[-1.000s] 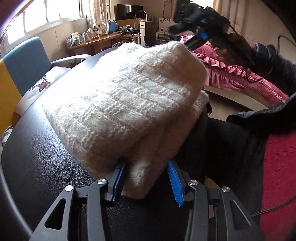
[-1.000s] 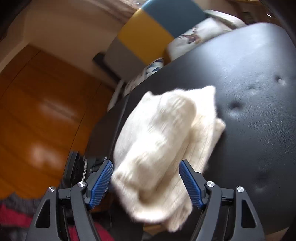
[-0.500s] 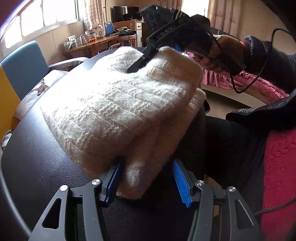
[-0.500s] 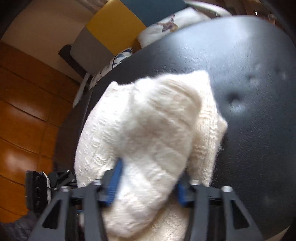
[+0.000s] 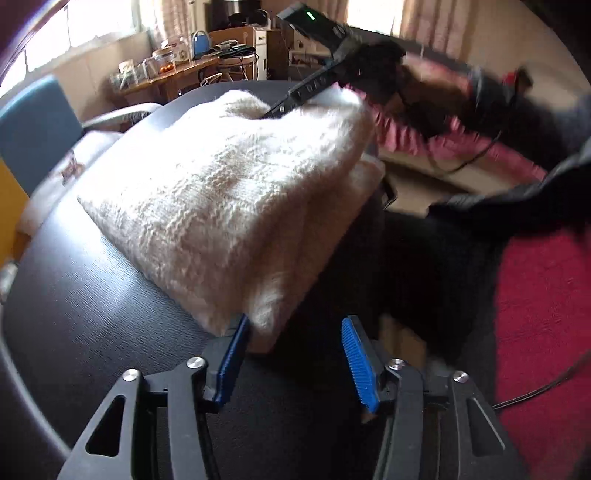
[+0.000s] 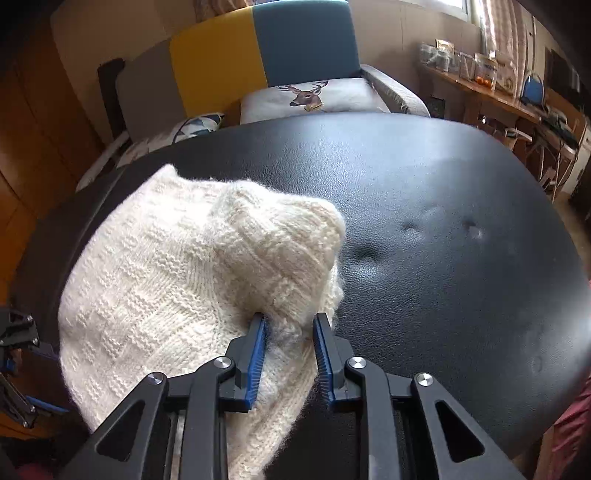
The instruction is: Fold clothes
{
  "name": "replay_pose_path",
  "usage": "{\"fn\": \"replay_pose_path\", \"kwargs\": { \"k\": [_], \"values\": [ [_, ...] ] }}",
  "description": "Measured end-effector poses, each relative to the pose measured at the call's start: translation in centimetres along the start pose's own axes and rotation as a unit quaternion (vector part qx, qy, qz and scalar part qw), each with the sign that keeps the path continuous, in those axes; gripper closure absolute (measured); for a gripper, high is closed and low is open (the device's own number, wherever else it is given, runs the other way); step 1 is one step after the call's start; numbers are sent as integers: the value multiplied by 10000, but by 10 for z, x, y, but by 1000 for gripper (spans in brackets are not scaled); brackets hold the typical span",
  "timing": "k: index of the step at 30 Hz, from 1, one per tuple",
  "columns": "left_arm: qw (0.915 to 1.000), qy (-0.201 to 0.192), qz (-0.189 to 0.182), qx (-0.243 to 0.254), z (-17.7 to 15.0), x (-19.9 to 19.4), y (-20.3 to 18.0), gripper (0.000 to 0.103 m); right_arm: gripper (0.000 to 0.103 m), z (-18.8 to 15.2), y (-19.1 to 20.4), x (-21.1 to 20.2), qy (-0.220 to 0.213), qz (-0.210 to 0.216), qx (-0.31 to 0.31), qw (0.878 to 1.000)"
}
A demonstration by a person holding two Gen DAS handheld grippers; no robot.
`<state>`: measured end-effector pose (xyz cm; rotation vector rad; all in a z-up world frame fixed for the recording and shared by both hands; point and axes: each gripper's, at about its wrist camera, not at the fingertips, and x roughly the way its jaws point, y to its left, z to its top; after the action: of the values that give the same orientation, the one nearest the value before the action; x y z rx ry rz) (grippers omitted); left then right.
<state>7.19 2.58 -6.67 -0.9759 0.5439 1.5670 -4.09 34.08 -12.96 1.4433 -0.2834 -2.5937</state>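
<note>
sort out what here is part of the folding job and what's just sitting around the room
Part of the job:
- white knitted sweater, folded
- right hand-held gripper, pinching a fold of it
- left hand-held gripper, open at its corner
- black padded surface beneath it

Just lying about:
- deer cushion
- yellow and blue chair
- cluttered wooden desk
- pink bed

Black padded surface (image 6: 461,206); a chair (image 6: 258,55) in yellow and blue behind it; deer cushion (image 6: 310,98); bright window (image 5: 85,29); wooden desk (image 5: 170,75); pink bed (image 5: 424,140).
</note>
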Motion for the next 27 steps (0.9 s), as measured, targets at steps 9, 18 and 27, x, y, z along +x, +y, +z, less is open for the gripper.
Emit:
{"fn": "replay_pose_path", "kwargs": {
  "k": [9, 18, 27],
  "values": [
    [9771, -1286, -743, -1523, 2, -30, 30, 59, 50, -20, -40, -37, -216, 2177, 969, 9710],
    [9480, -1927, -978, -2337, 57, -25, 83, 53, 21, -53, 12, -59, 107, 2795, -543, 9585],
    [9654, -1538, -576, -2026, 116, 4, 109, 50, 19, -34, 48, 3, 1082, 3874, -1137, 9084]
  ]
}}
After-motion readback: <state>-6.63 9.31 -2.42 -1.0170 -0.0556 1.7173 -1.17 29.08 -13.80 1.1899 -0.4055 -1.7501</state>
